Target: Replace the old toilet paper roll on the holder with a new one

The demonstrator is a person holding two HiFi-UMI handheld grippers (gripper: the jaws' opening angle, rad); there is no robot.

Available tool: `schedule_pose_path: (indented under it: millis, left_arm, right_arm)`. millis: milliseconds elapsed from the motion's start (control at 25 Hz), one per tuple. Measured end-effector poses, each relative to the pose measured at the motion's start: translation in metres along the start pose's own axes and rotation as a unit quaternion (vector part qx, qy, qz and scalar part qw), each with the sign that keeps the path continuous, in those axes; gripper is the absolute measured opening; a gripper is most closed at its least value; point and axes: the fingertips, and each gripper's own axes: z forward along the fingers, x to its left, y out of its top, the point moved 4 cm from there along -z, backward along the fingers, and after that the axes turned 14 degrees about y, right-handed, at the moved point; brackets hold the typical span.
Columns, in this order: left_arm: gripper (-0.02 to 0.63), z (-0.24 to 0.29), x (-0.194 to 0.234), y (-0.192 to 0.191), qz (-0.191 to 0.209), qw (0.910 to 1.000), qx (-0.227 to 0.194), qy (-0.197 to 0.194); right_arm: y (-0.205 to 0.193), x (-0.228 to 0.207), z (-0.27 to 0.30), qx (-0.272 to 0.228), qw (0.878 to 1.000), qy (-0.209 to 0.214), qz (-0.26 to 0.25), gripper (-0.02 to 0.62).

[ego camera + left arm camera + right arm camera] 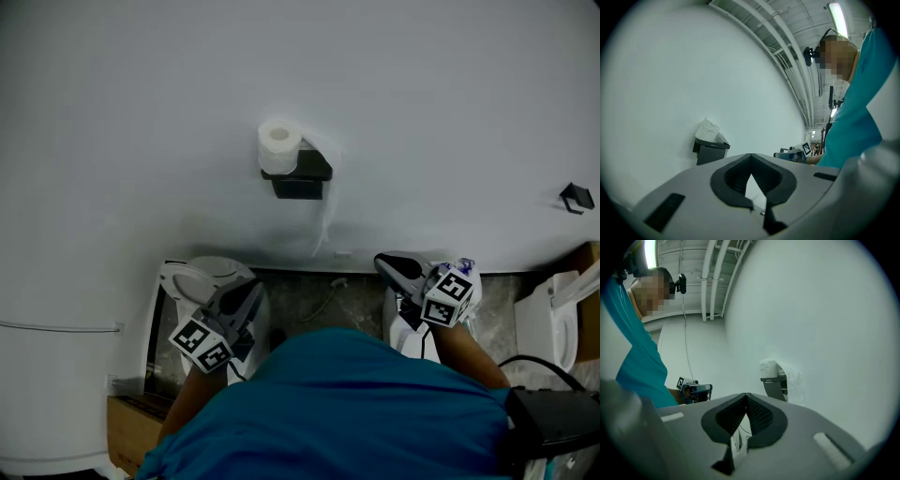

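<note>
A black holder is fixed to the white wall, with a white toilet paper roll standing on top of it and a strip of paper hanging down its right side. My left gripper is low at the left, shut and empty, well short of the holder. My right gripper is low at the right, also shut and empty. In the left gripper view the holder is ahead and to the left of the closed jaws. In the right gripper view the holder and roll stand ahead, slightly right.
A white lidded bin stands by the wall under my left gripper. A white fixture is at the right, with a black hook on the wall above it. A cardboard box sits bottom left, and a cable lies on the floor.
</note>
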Motion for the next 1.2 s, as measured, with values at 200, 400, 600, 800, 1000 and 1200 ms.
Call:
schedule_pose_path:
  millis: [200, 400, 600, 800, 1000, 1200]
  left_arm:
    - [0.009, 0.028, 0.055, 0.011, 0.002, 0.9991, -0.004, -0.043]
    - [0.009, 0.050, 0.117, 0.038, 0.011, 0.9963, -0.002, -0.085]
    - [0.009, 0.069, 0.169, 0.052, 0.006, 0.9937, -0.006, -0.112]
    - [0.009, 0.077, 0.203, 0.051, 0.005, 0.9908, 0.001, -0.135]
    - [0.009, 0.090, 0.219, 0.050, 0.002, 0.9889, 0.012, -0.148]
    - [0.009, 0.122, 0.217, 0.045, -0.004, 0.9922, 0.011, -0.124]
  right_arm:
    - [0.009, -0.022, 0.040, 0.001, 0.999, -0.036, -0.010, 0.003]
    - [0.029, -0.035, 0.091, -0.008, 0.998, -0.066, -0.020, 0.003]
    - [0.041, -0.052, 0.127, -0.005, 0.995, -0.098, -0.025, 0.003]
    - [0.048, -0.066, 0.150, 0.004, 0.992, -0.125, -0.031, 0.003]
    - [0.056, -0.081, 0.158, 0.002, 0.991, -0.128, -0.030, 0.003]
    - [0.061, -0.113, 0.146, -0.002, 0.995, -0.096, -0.027, 0.003]
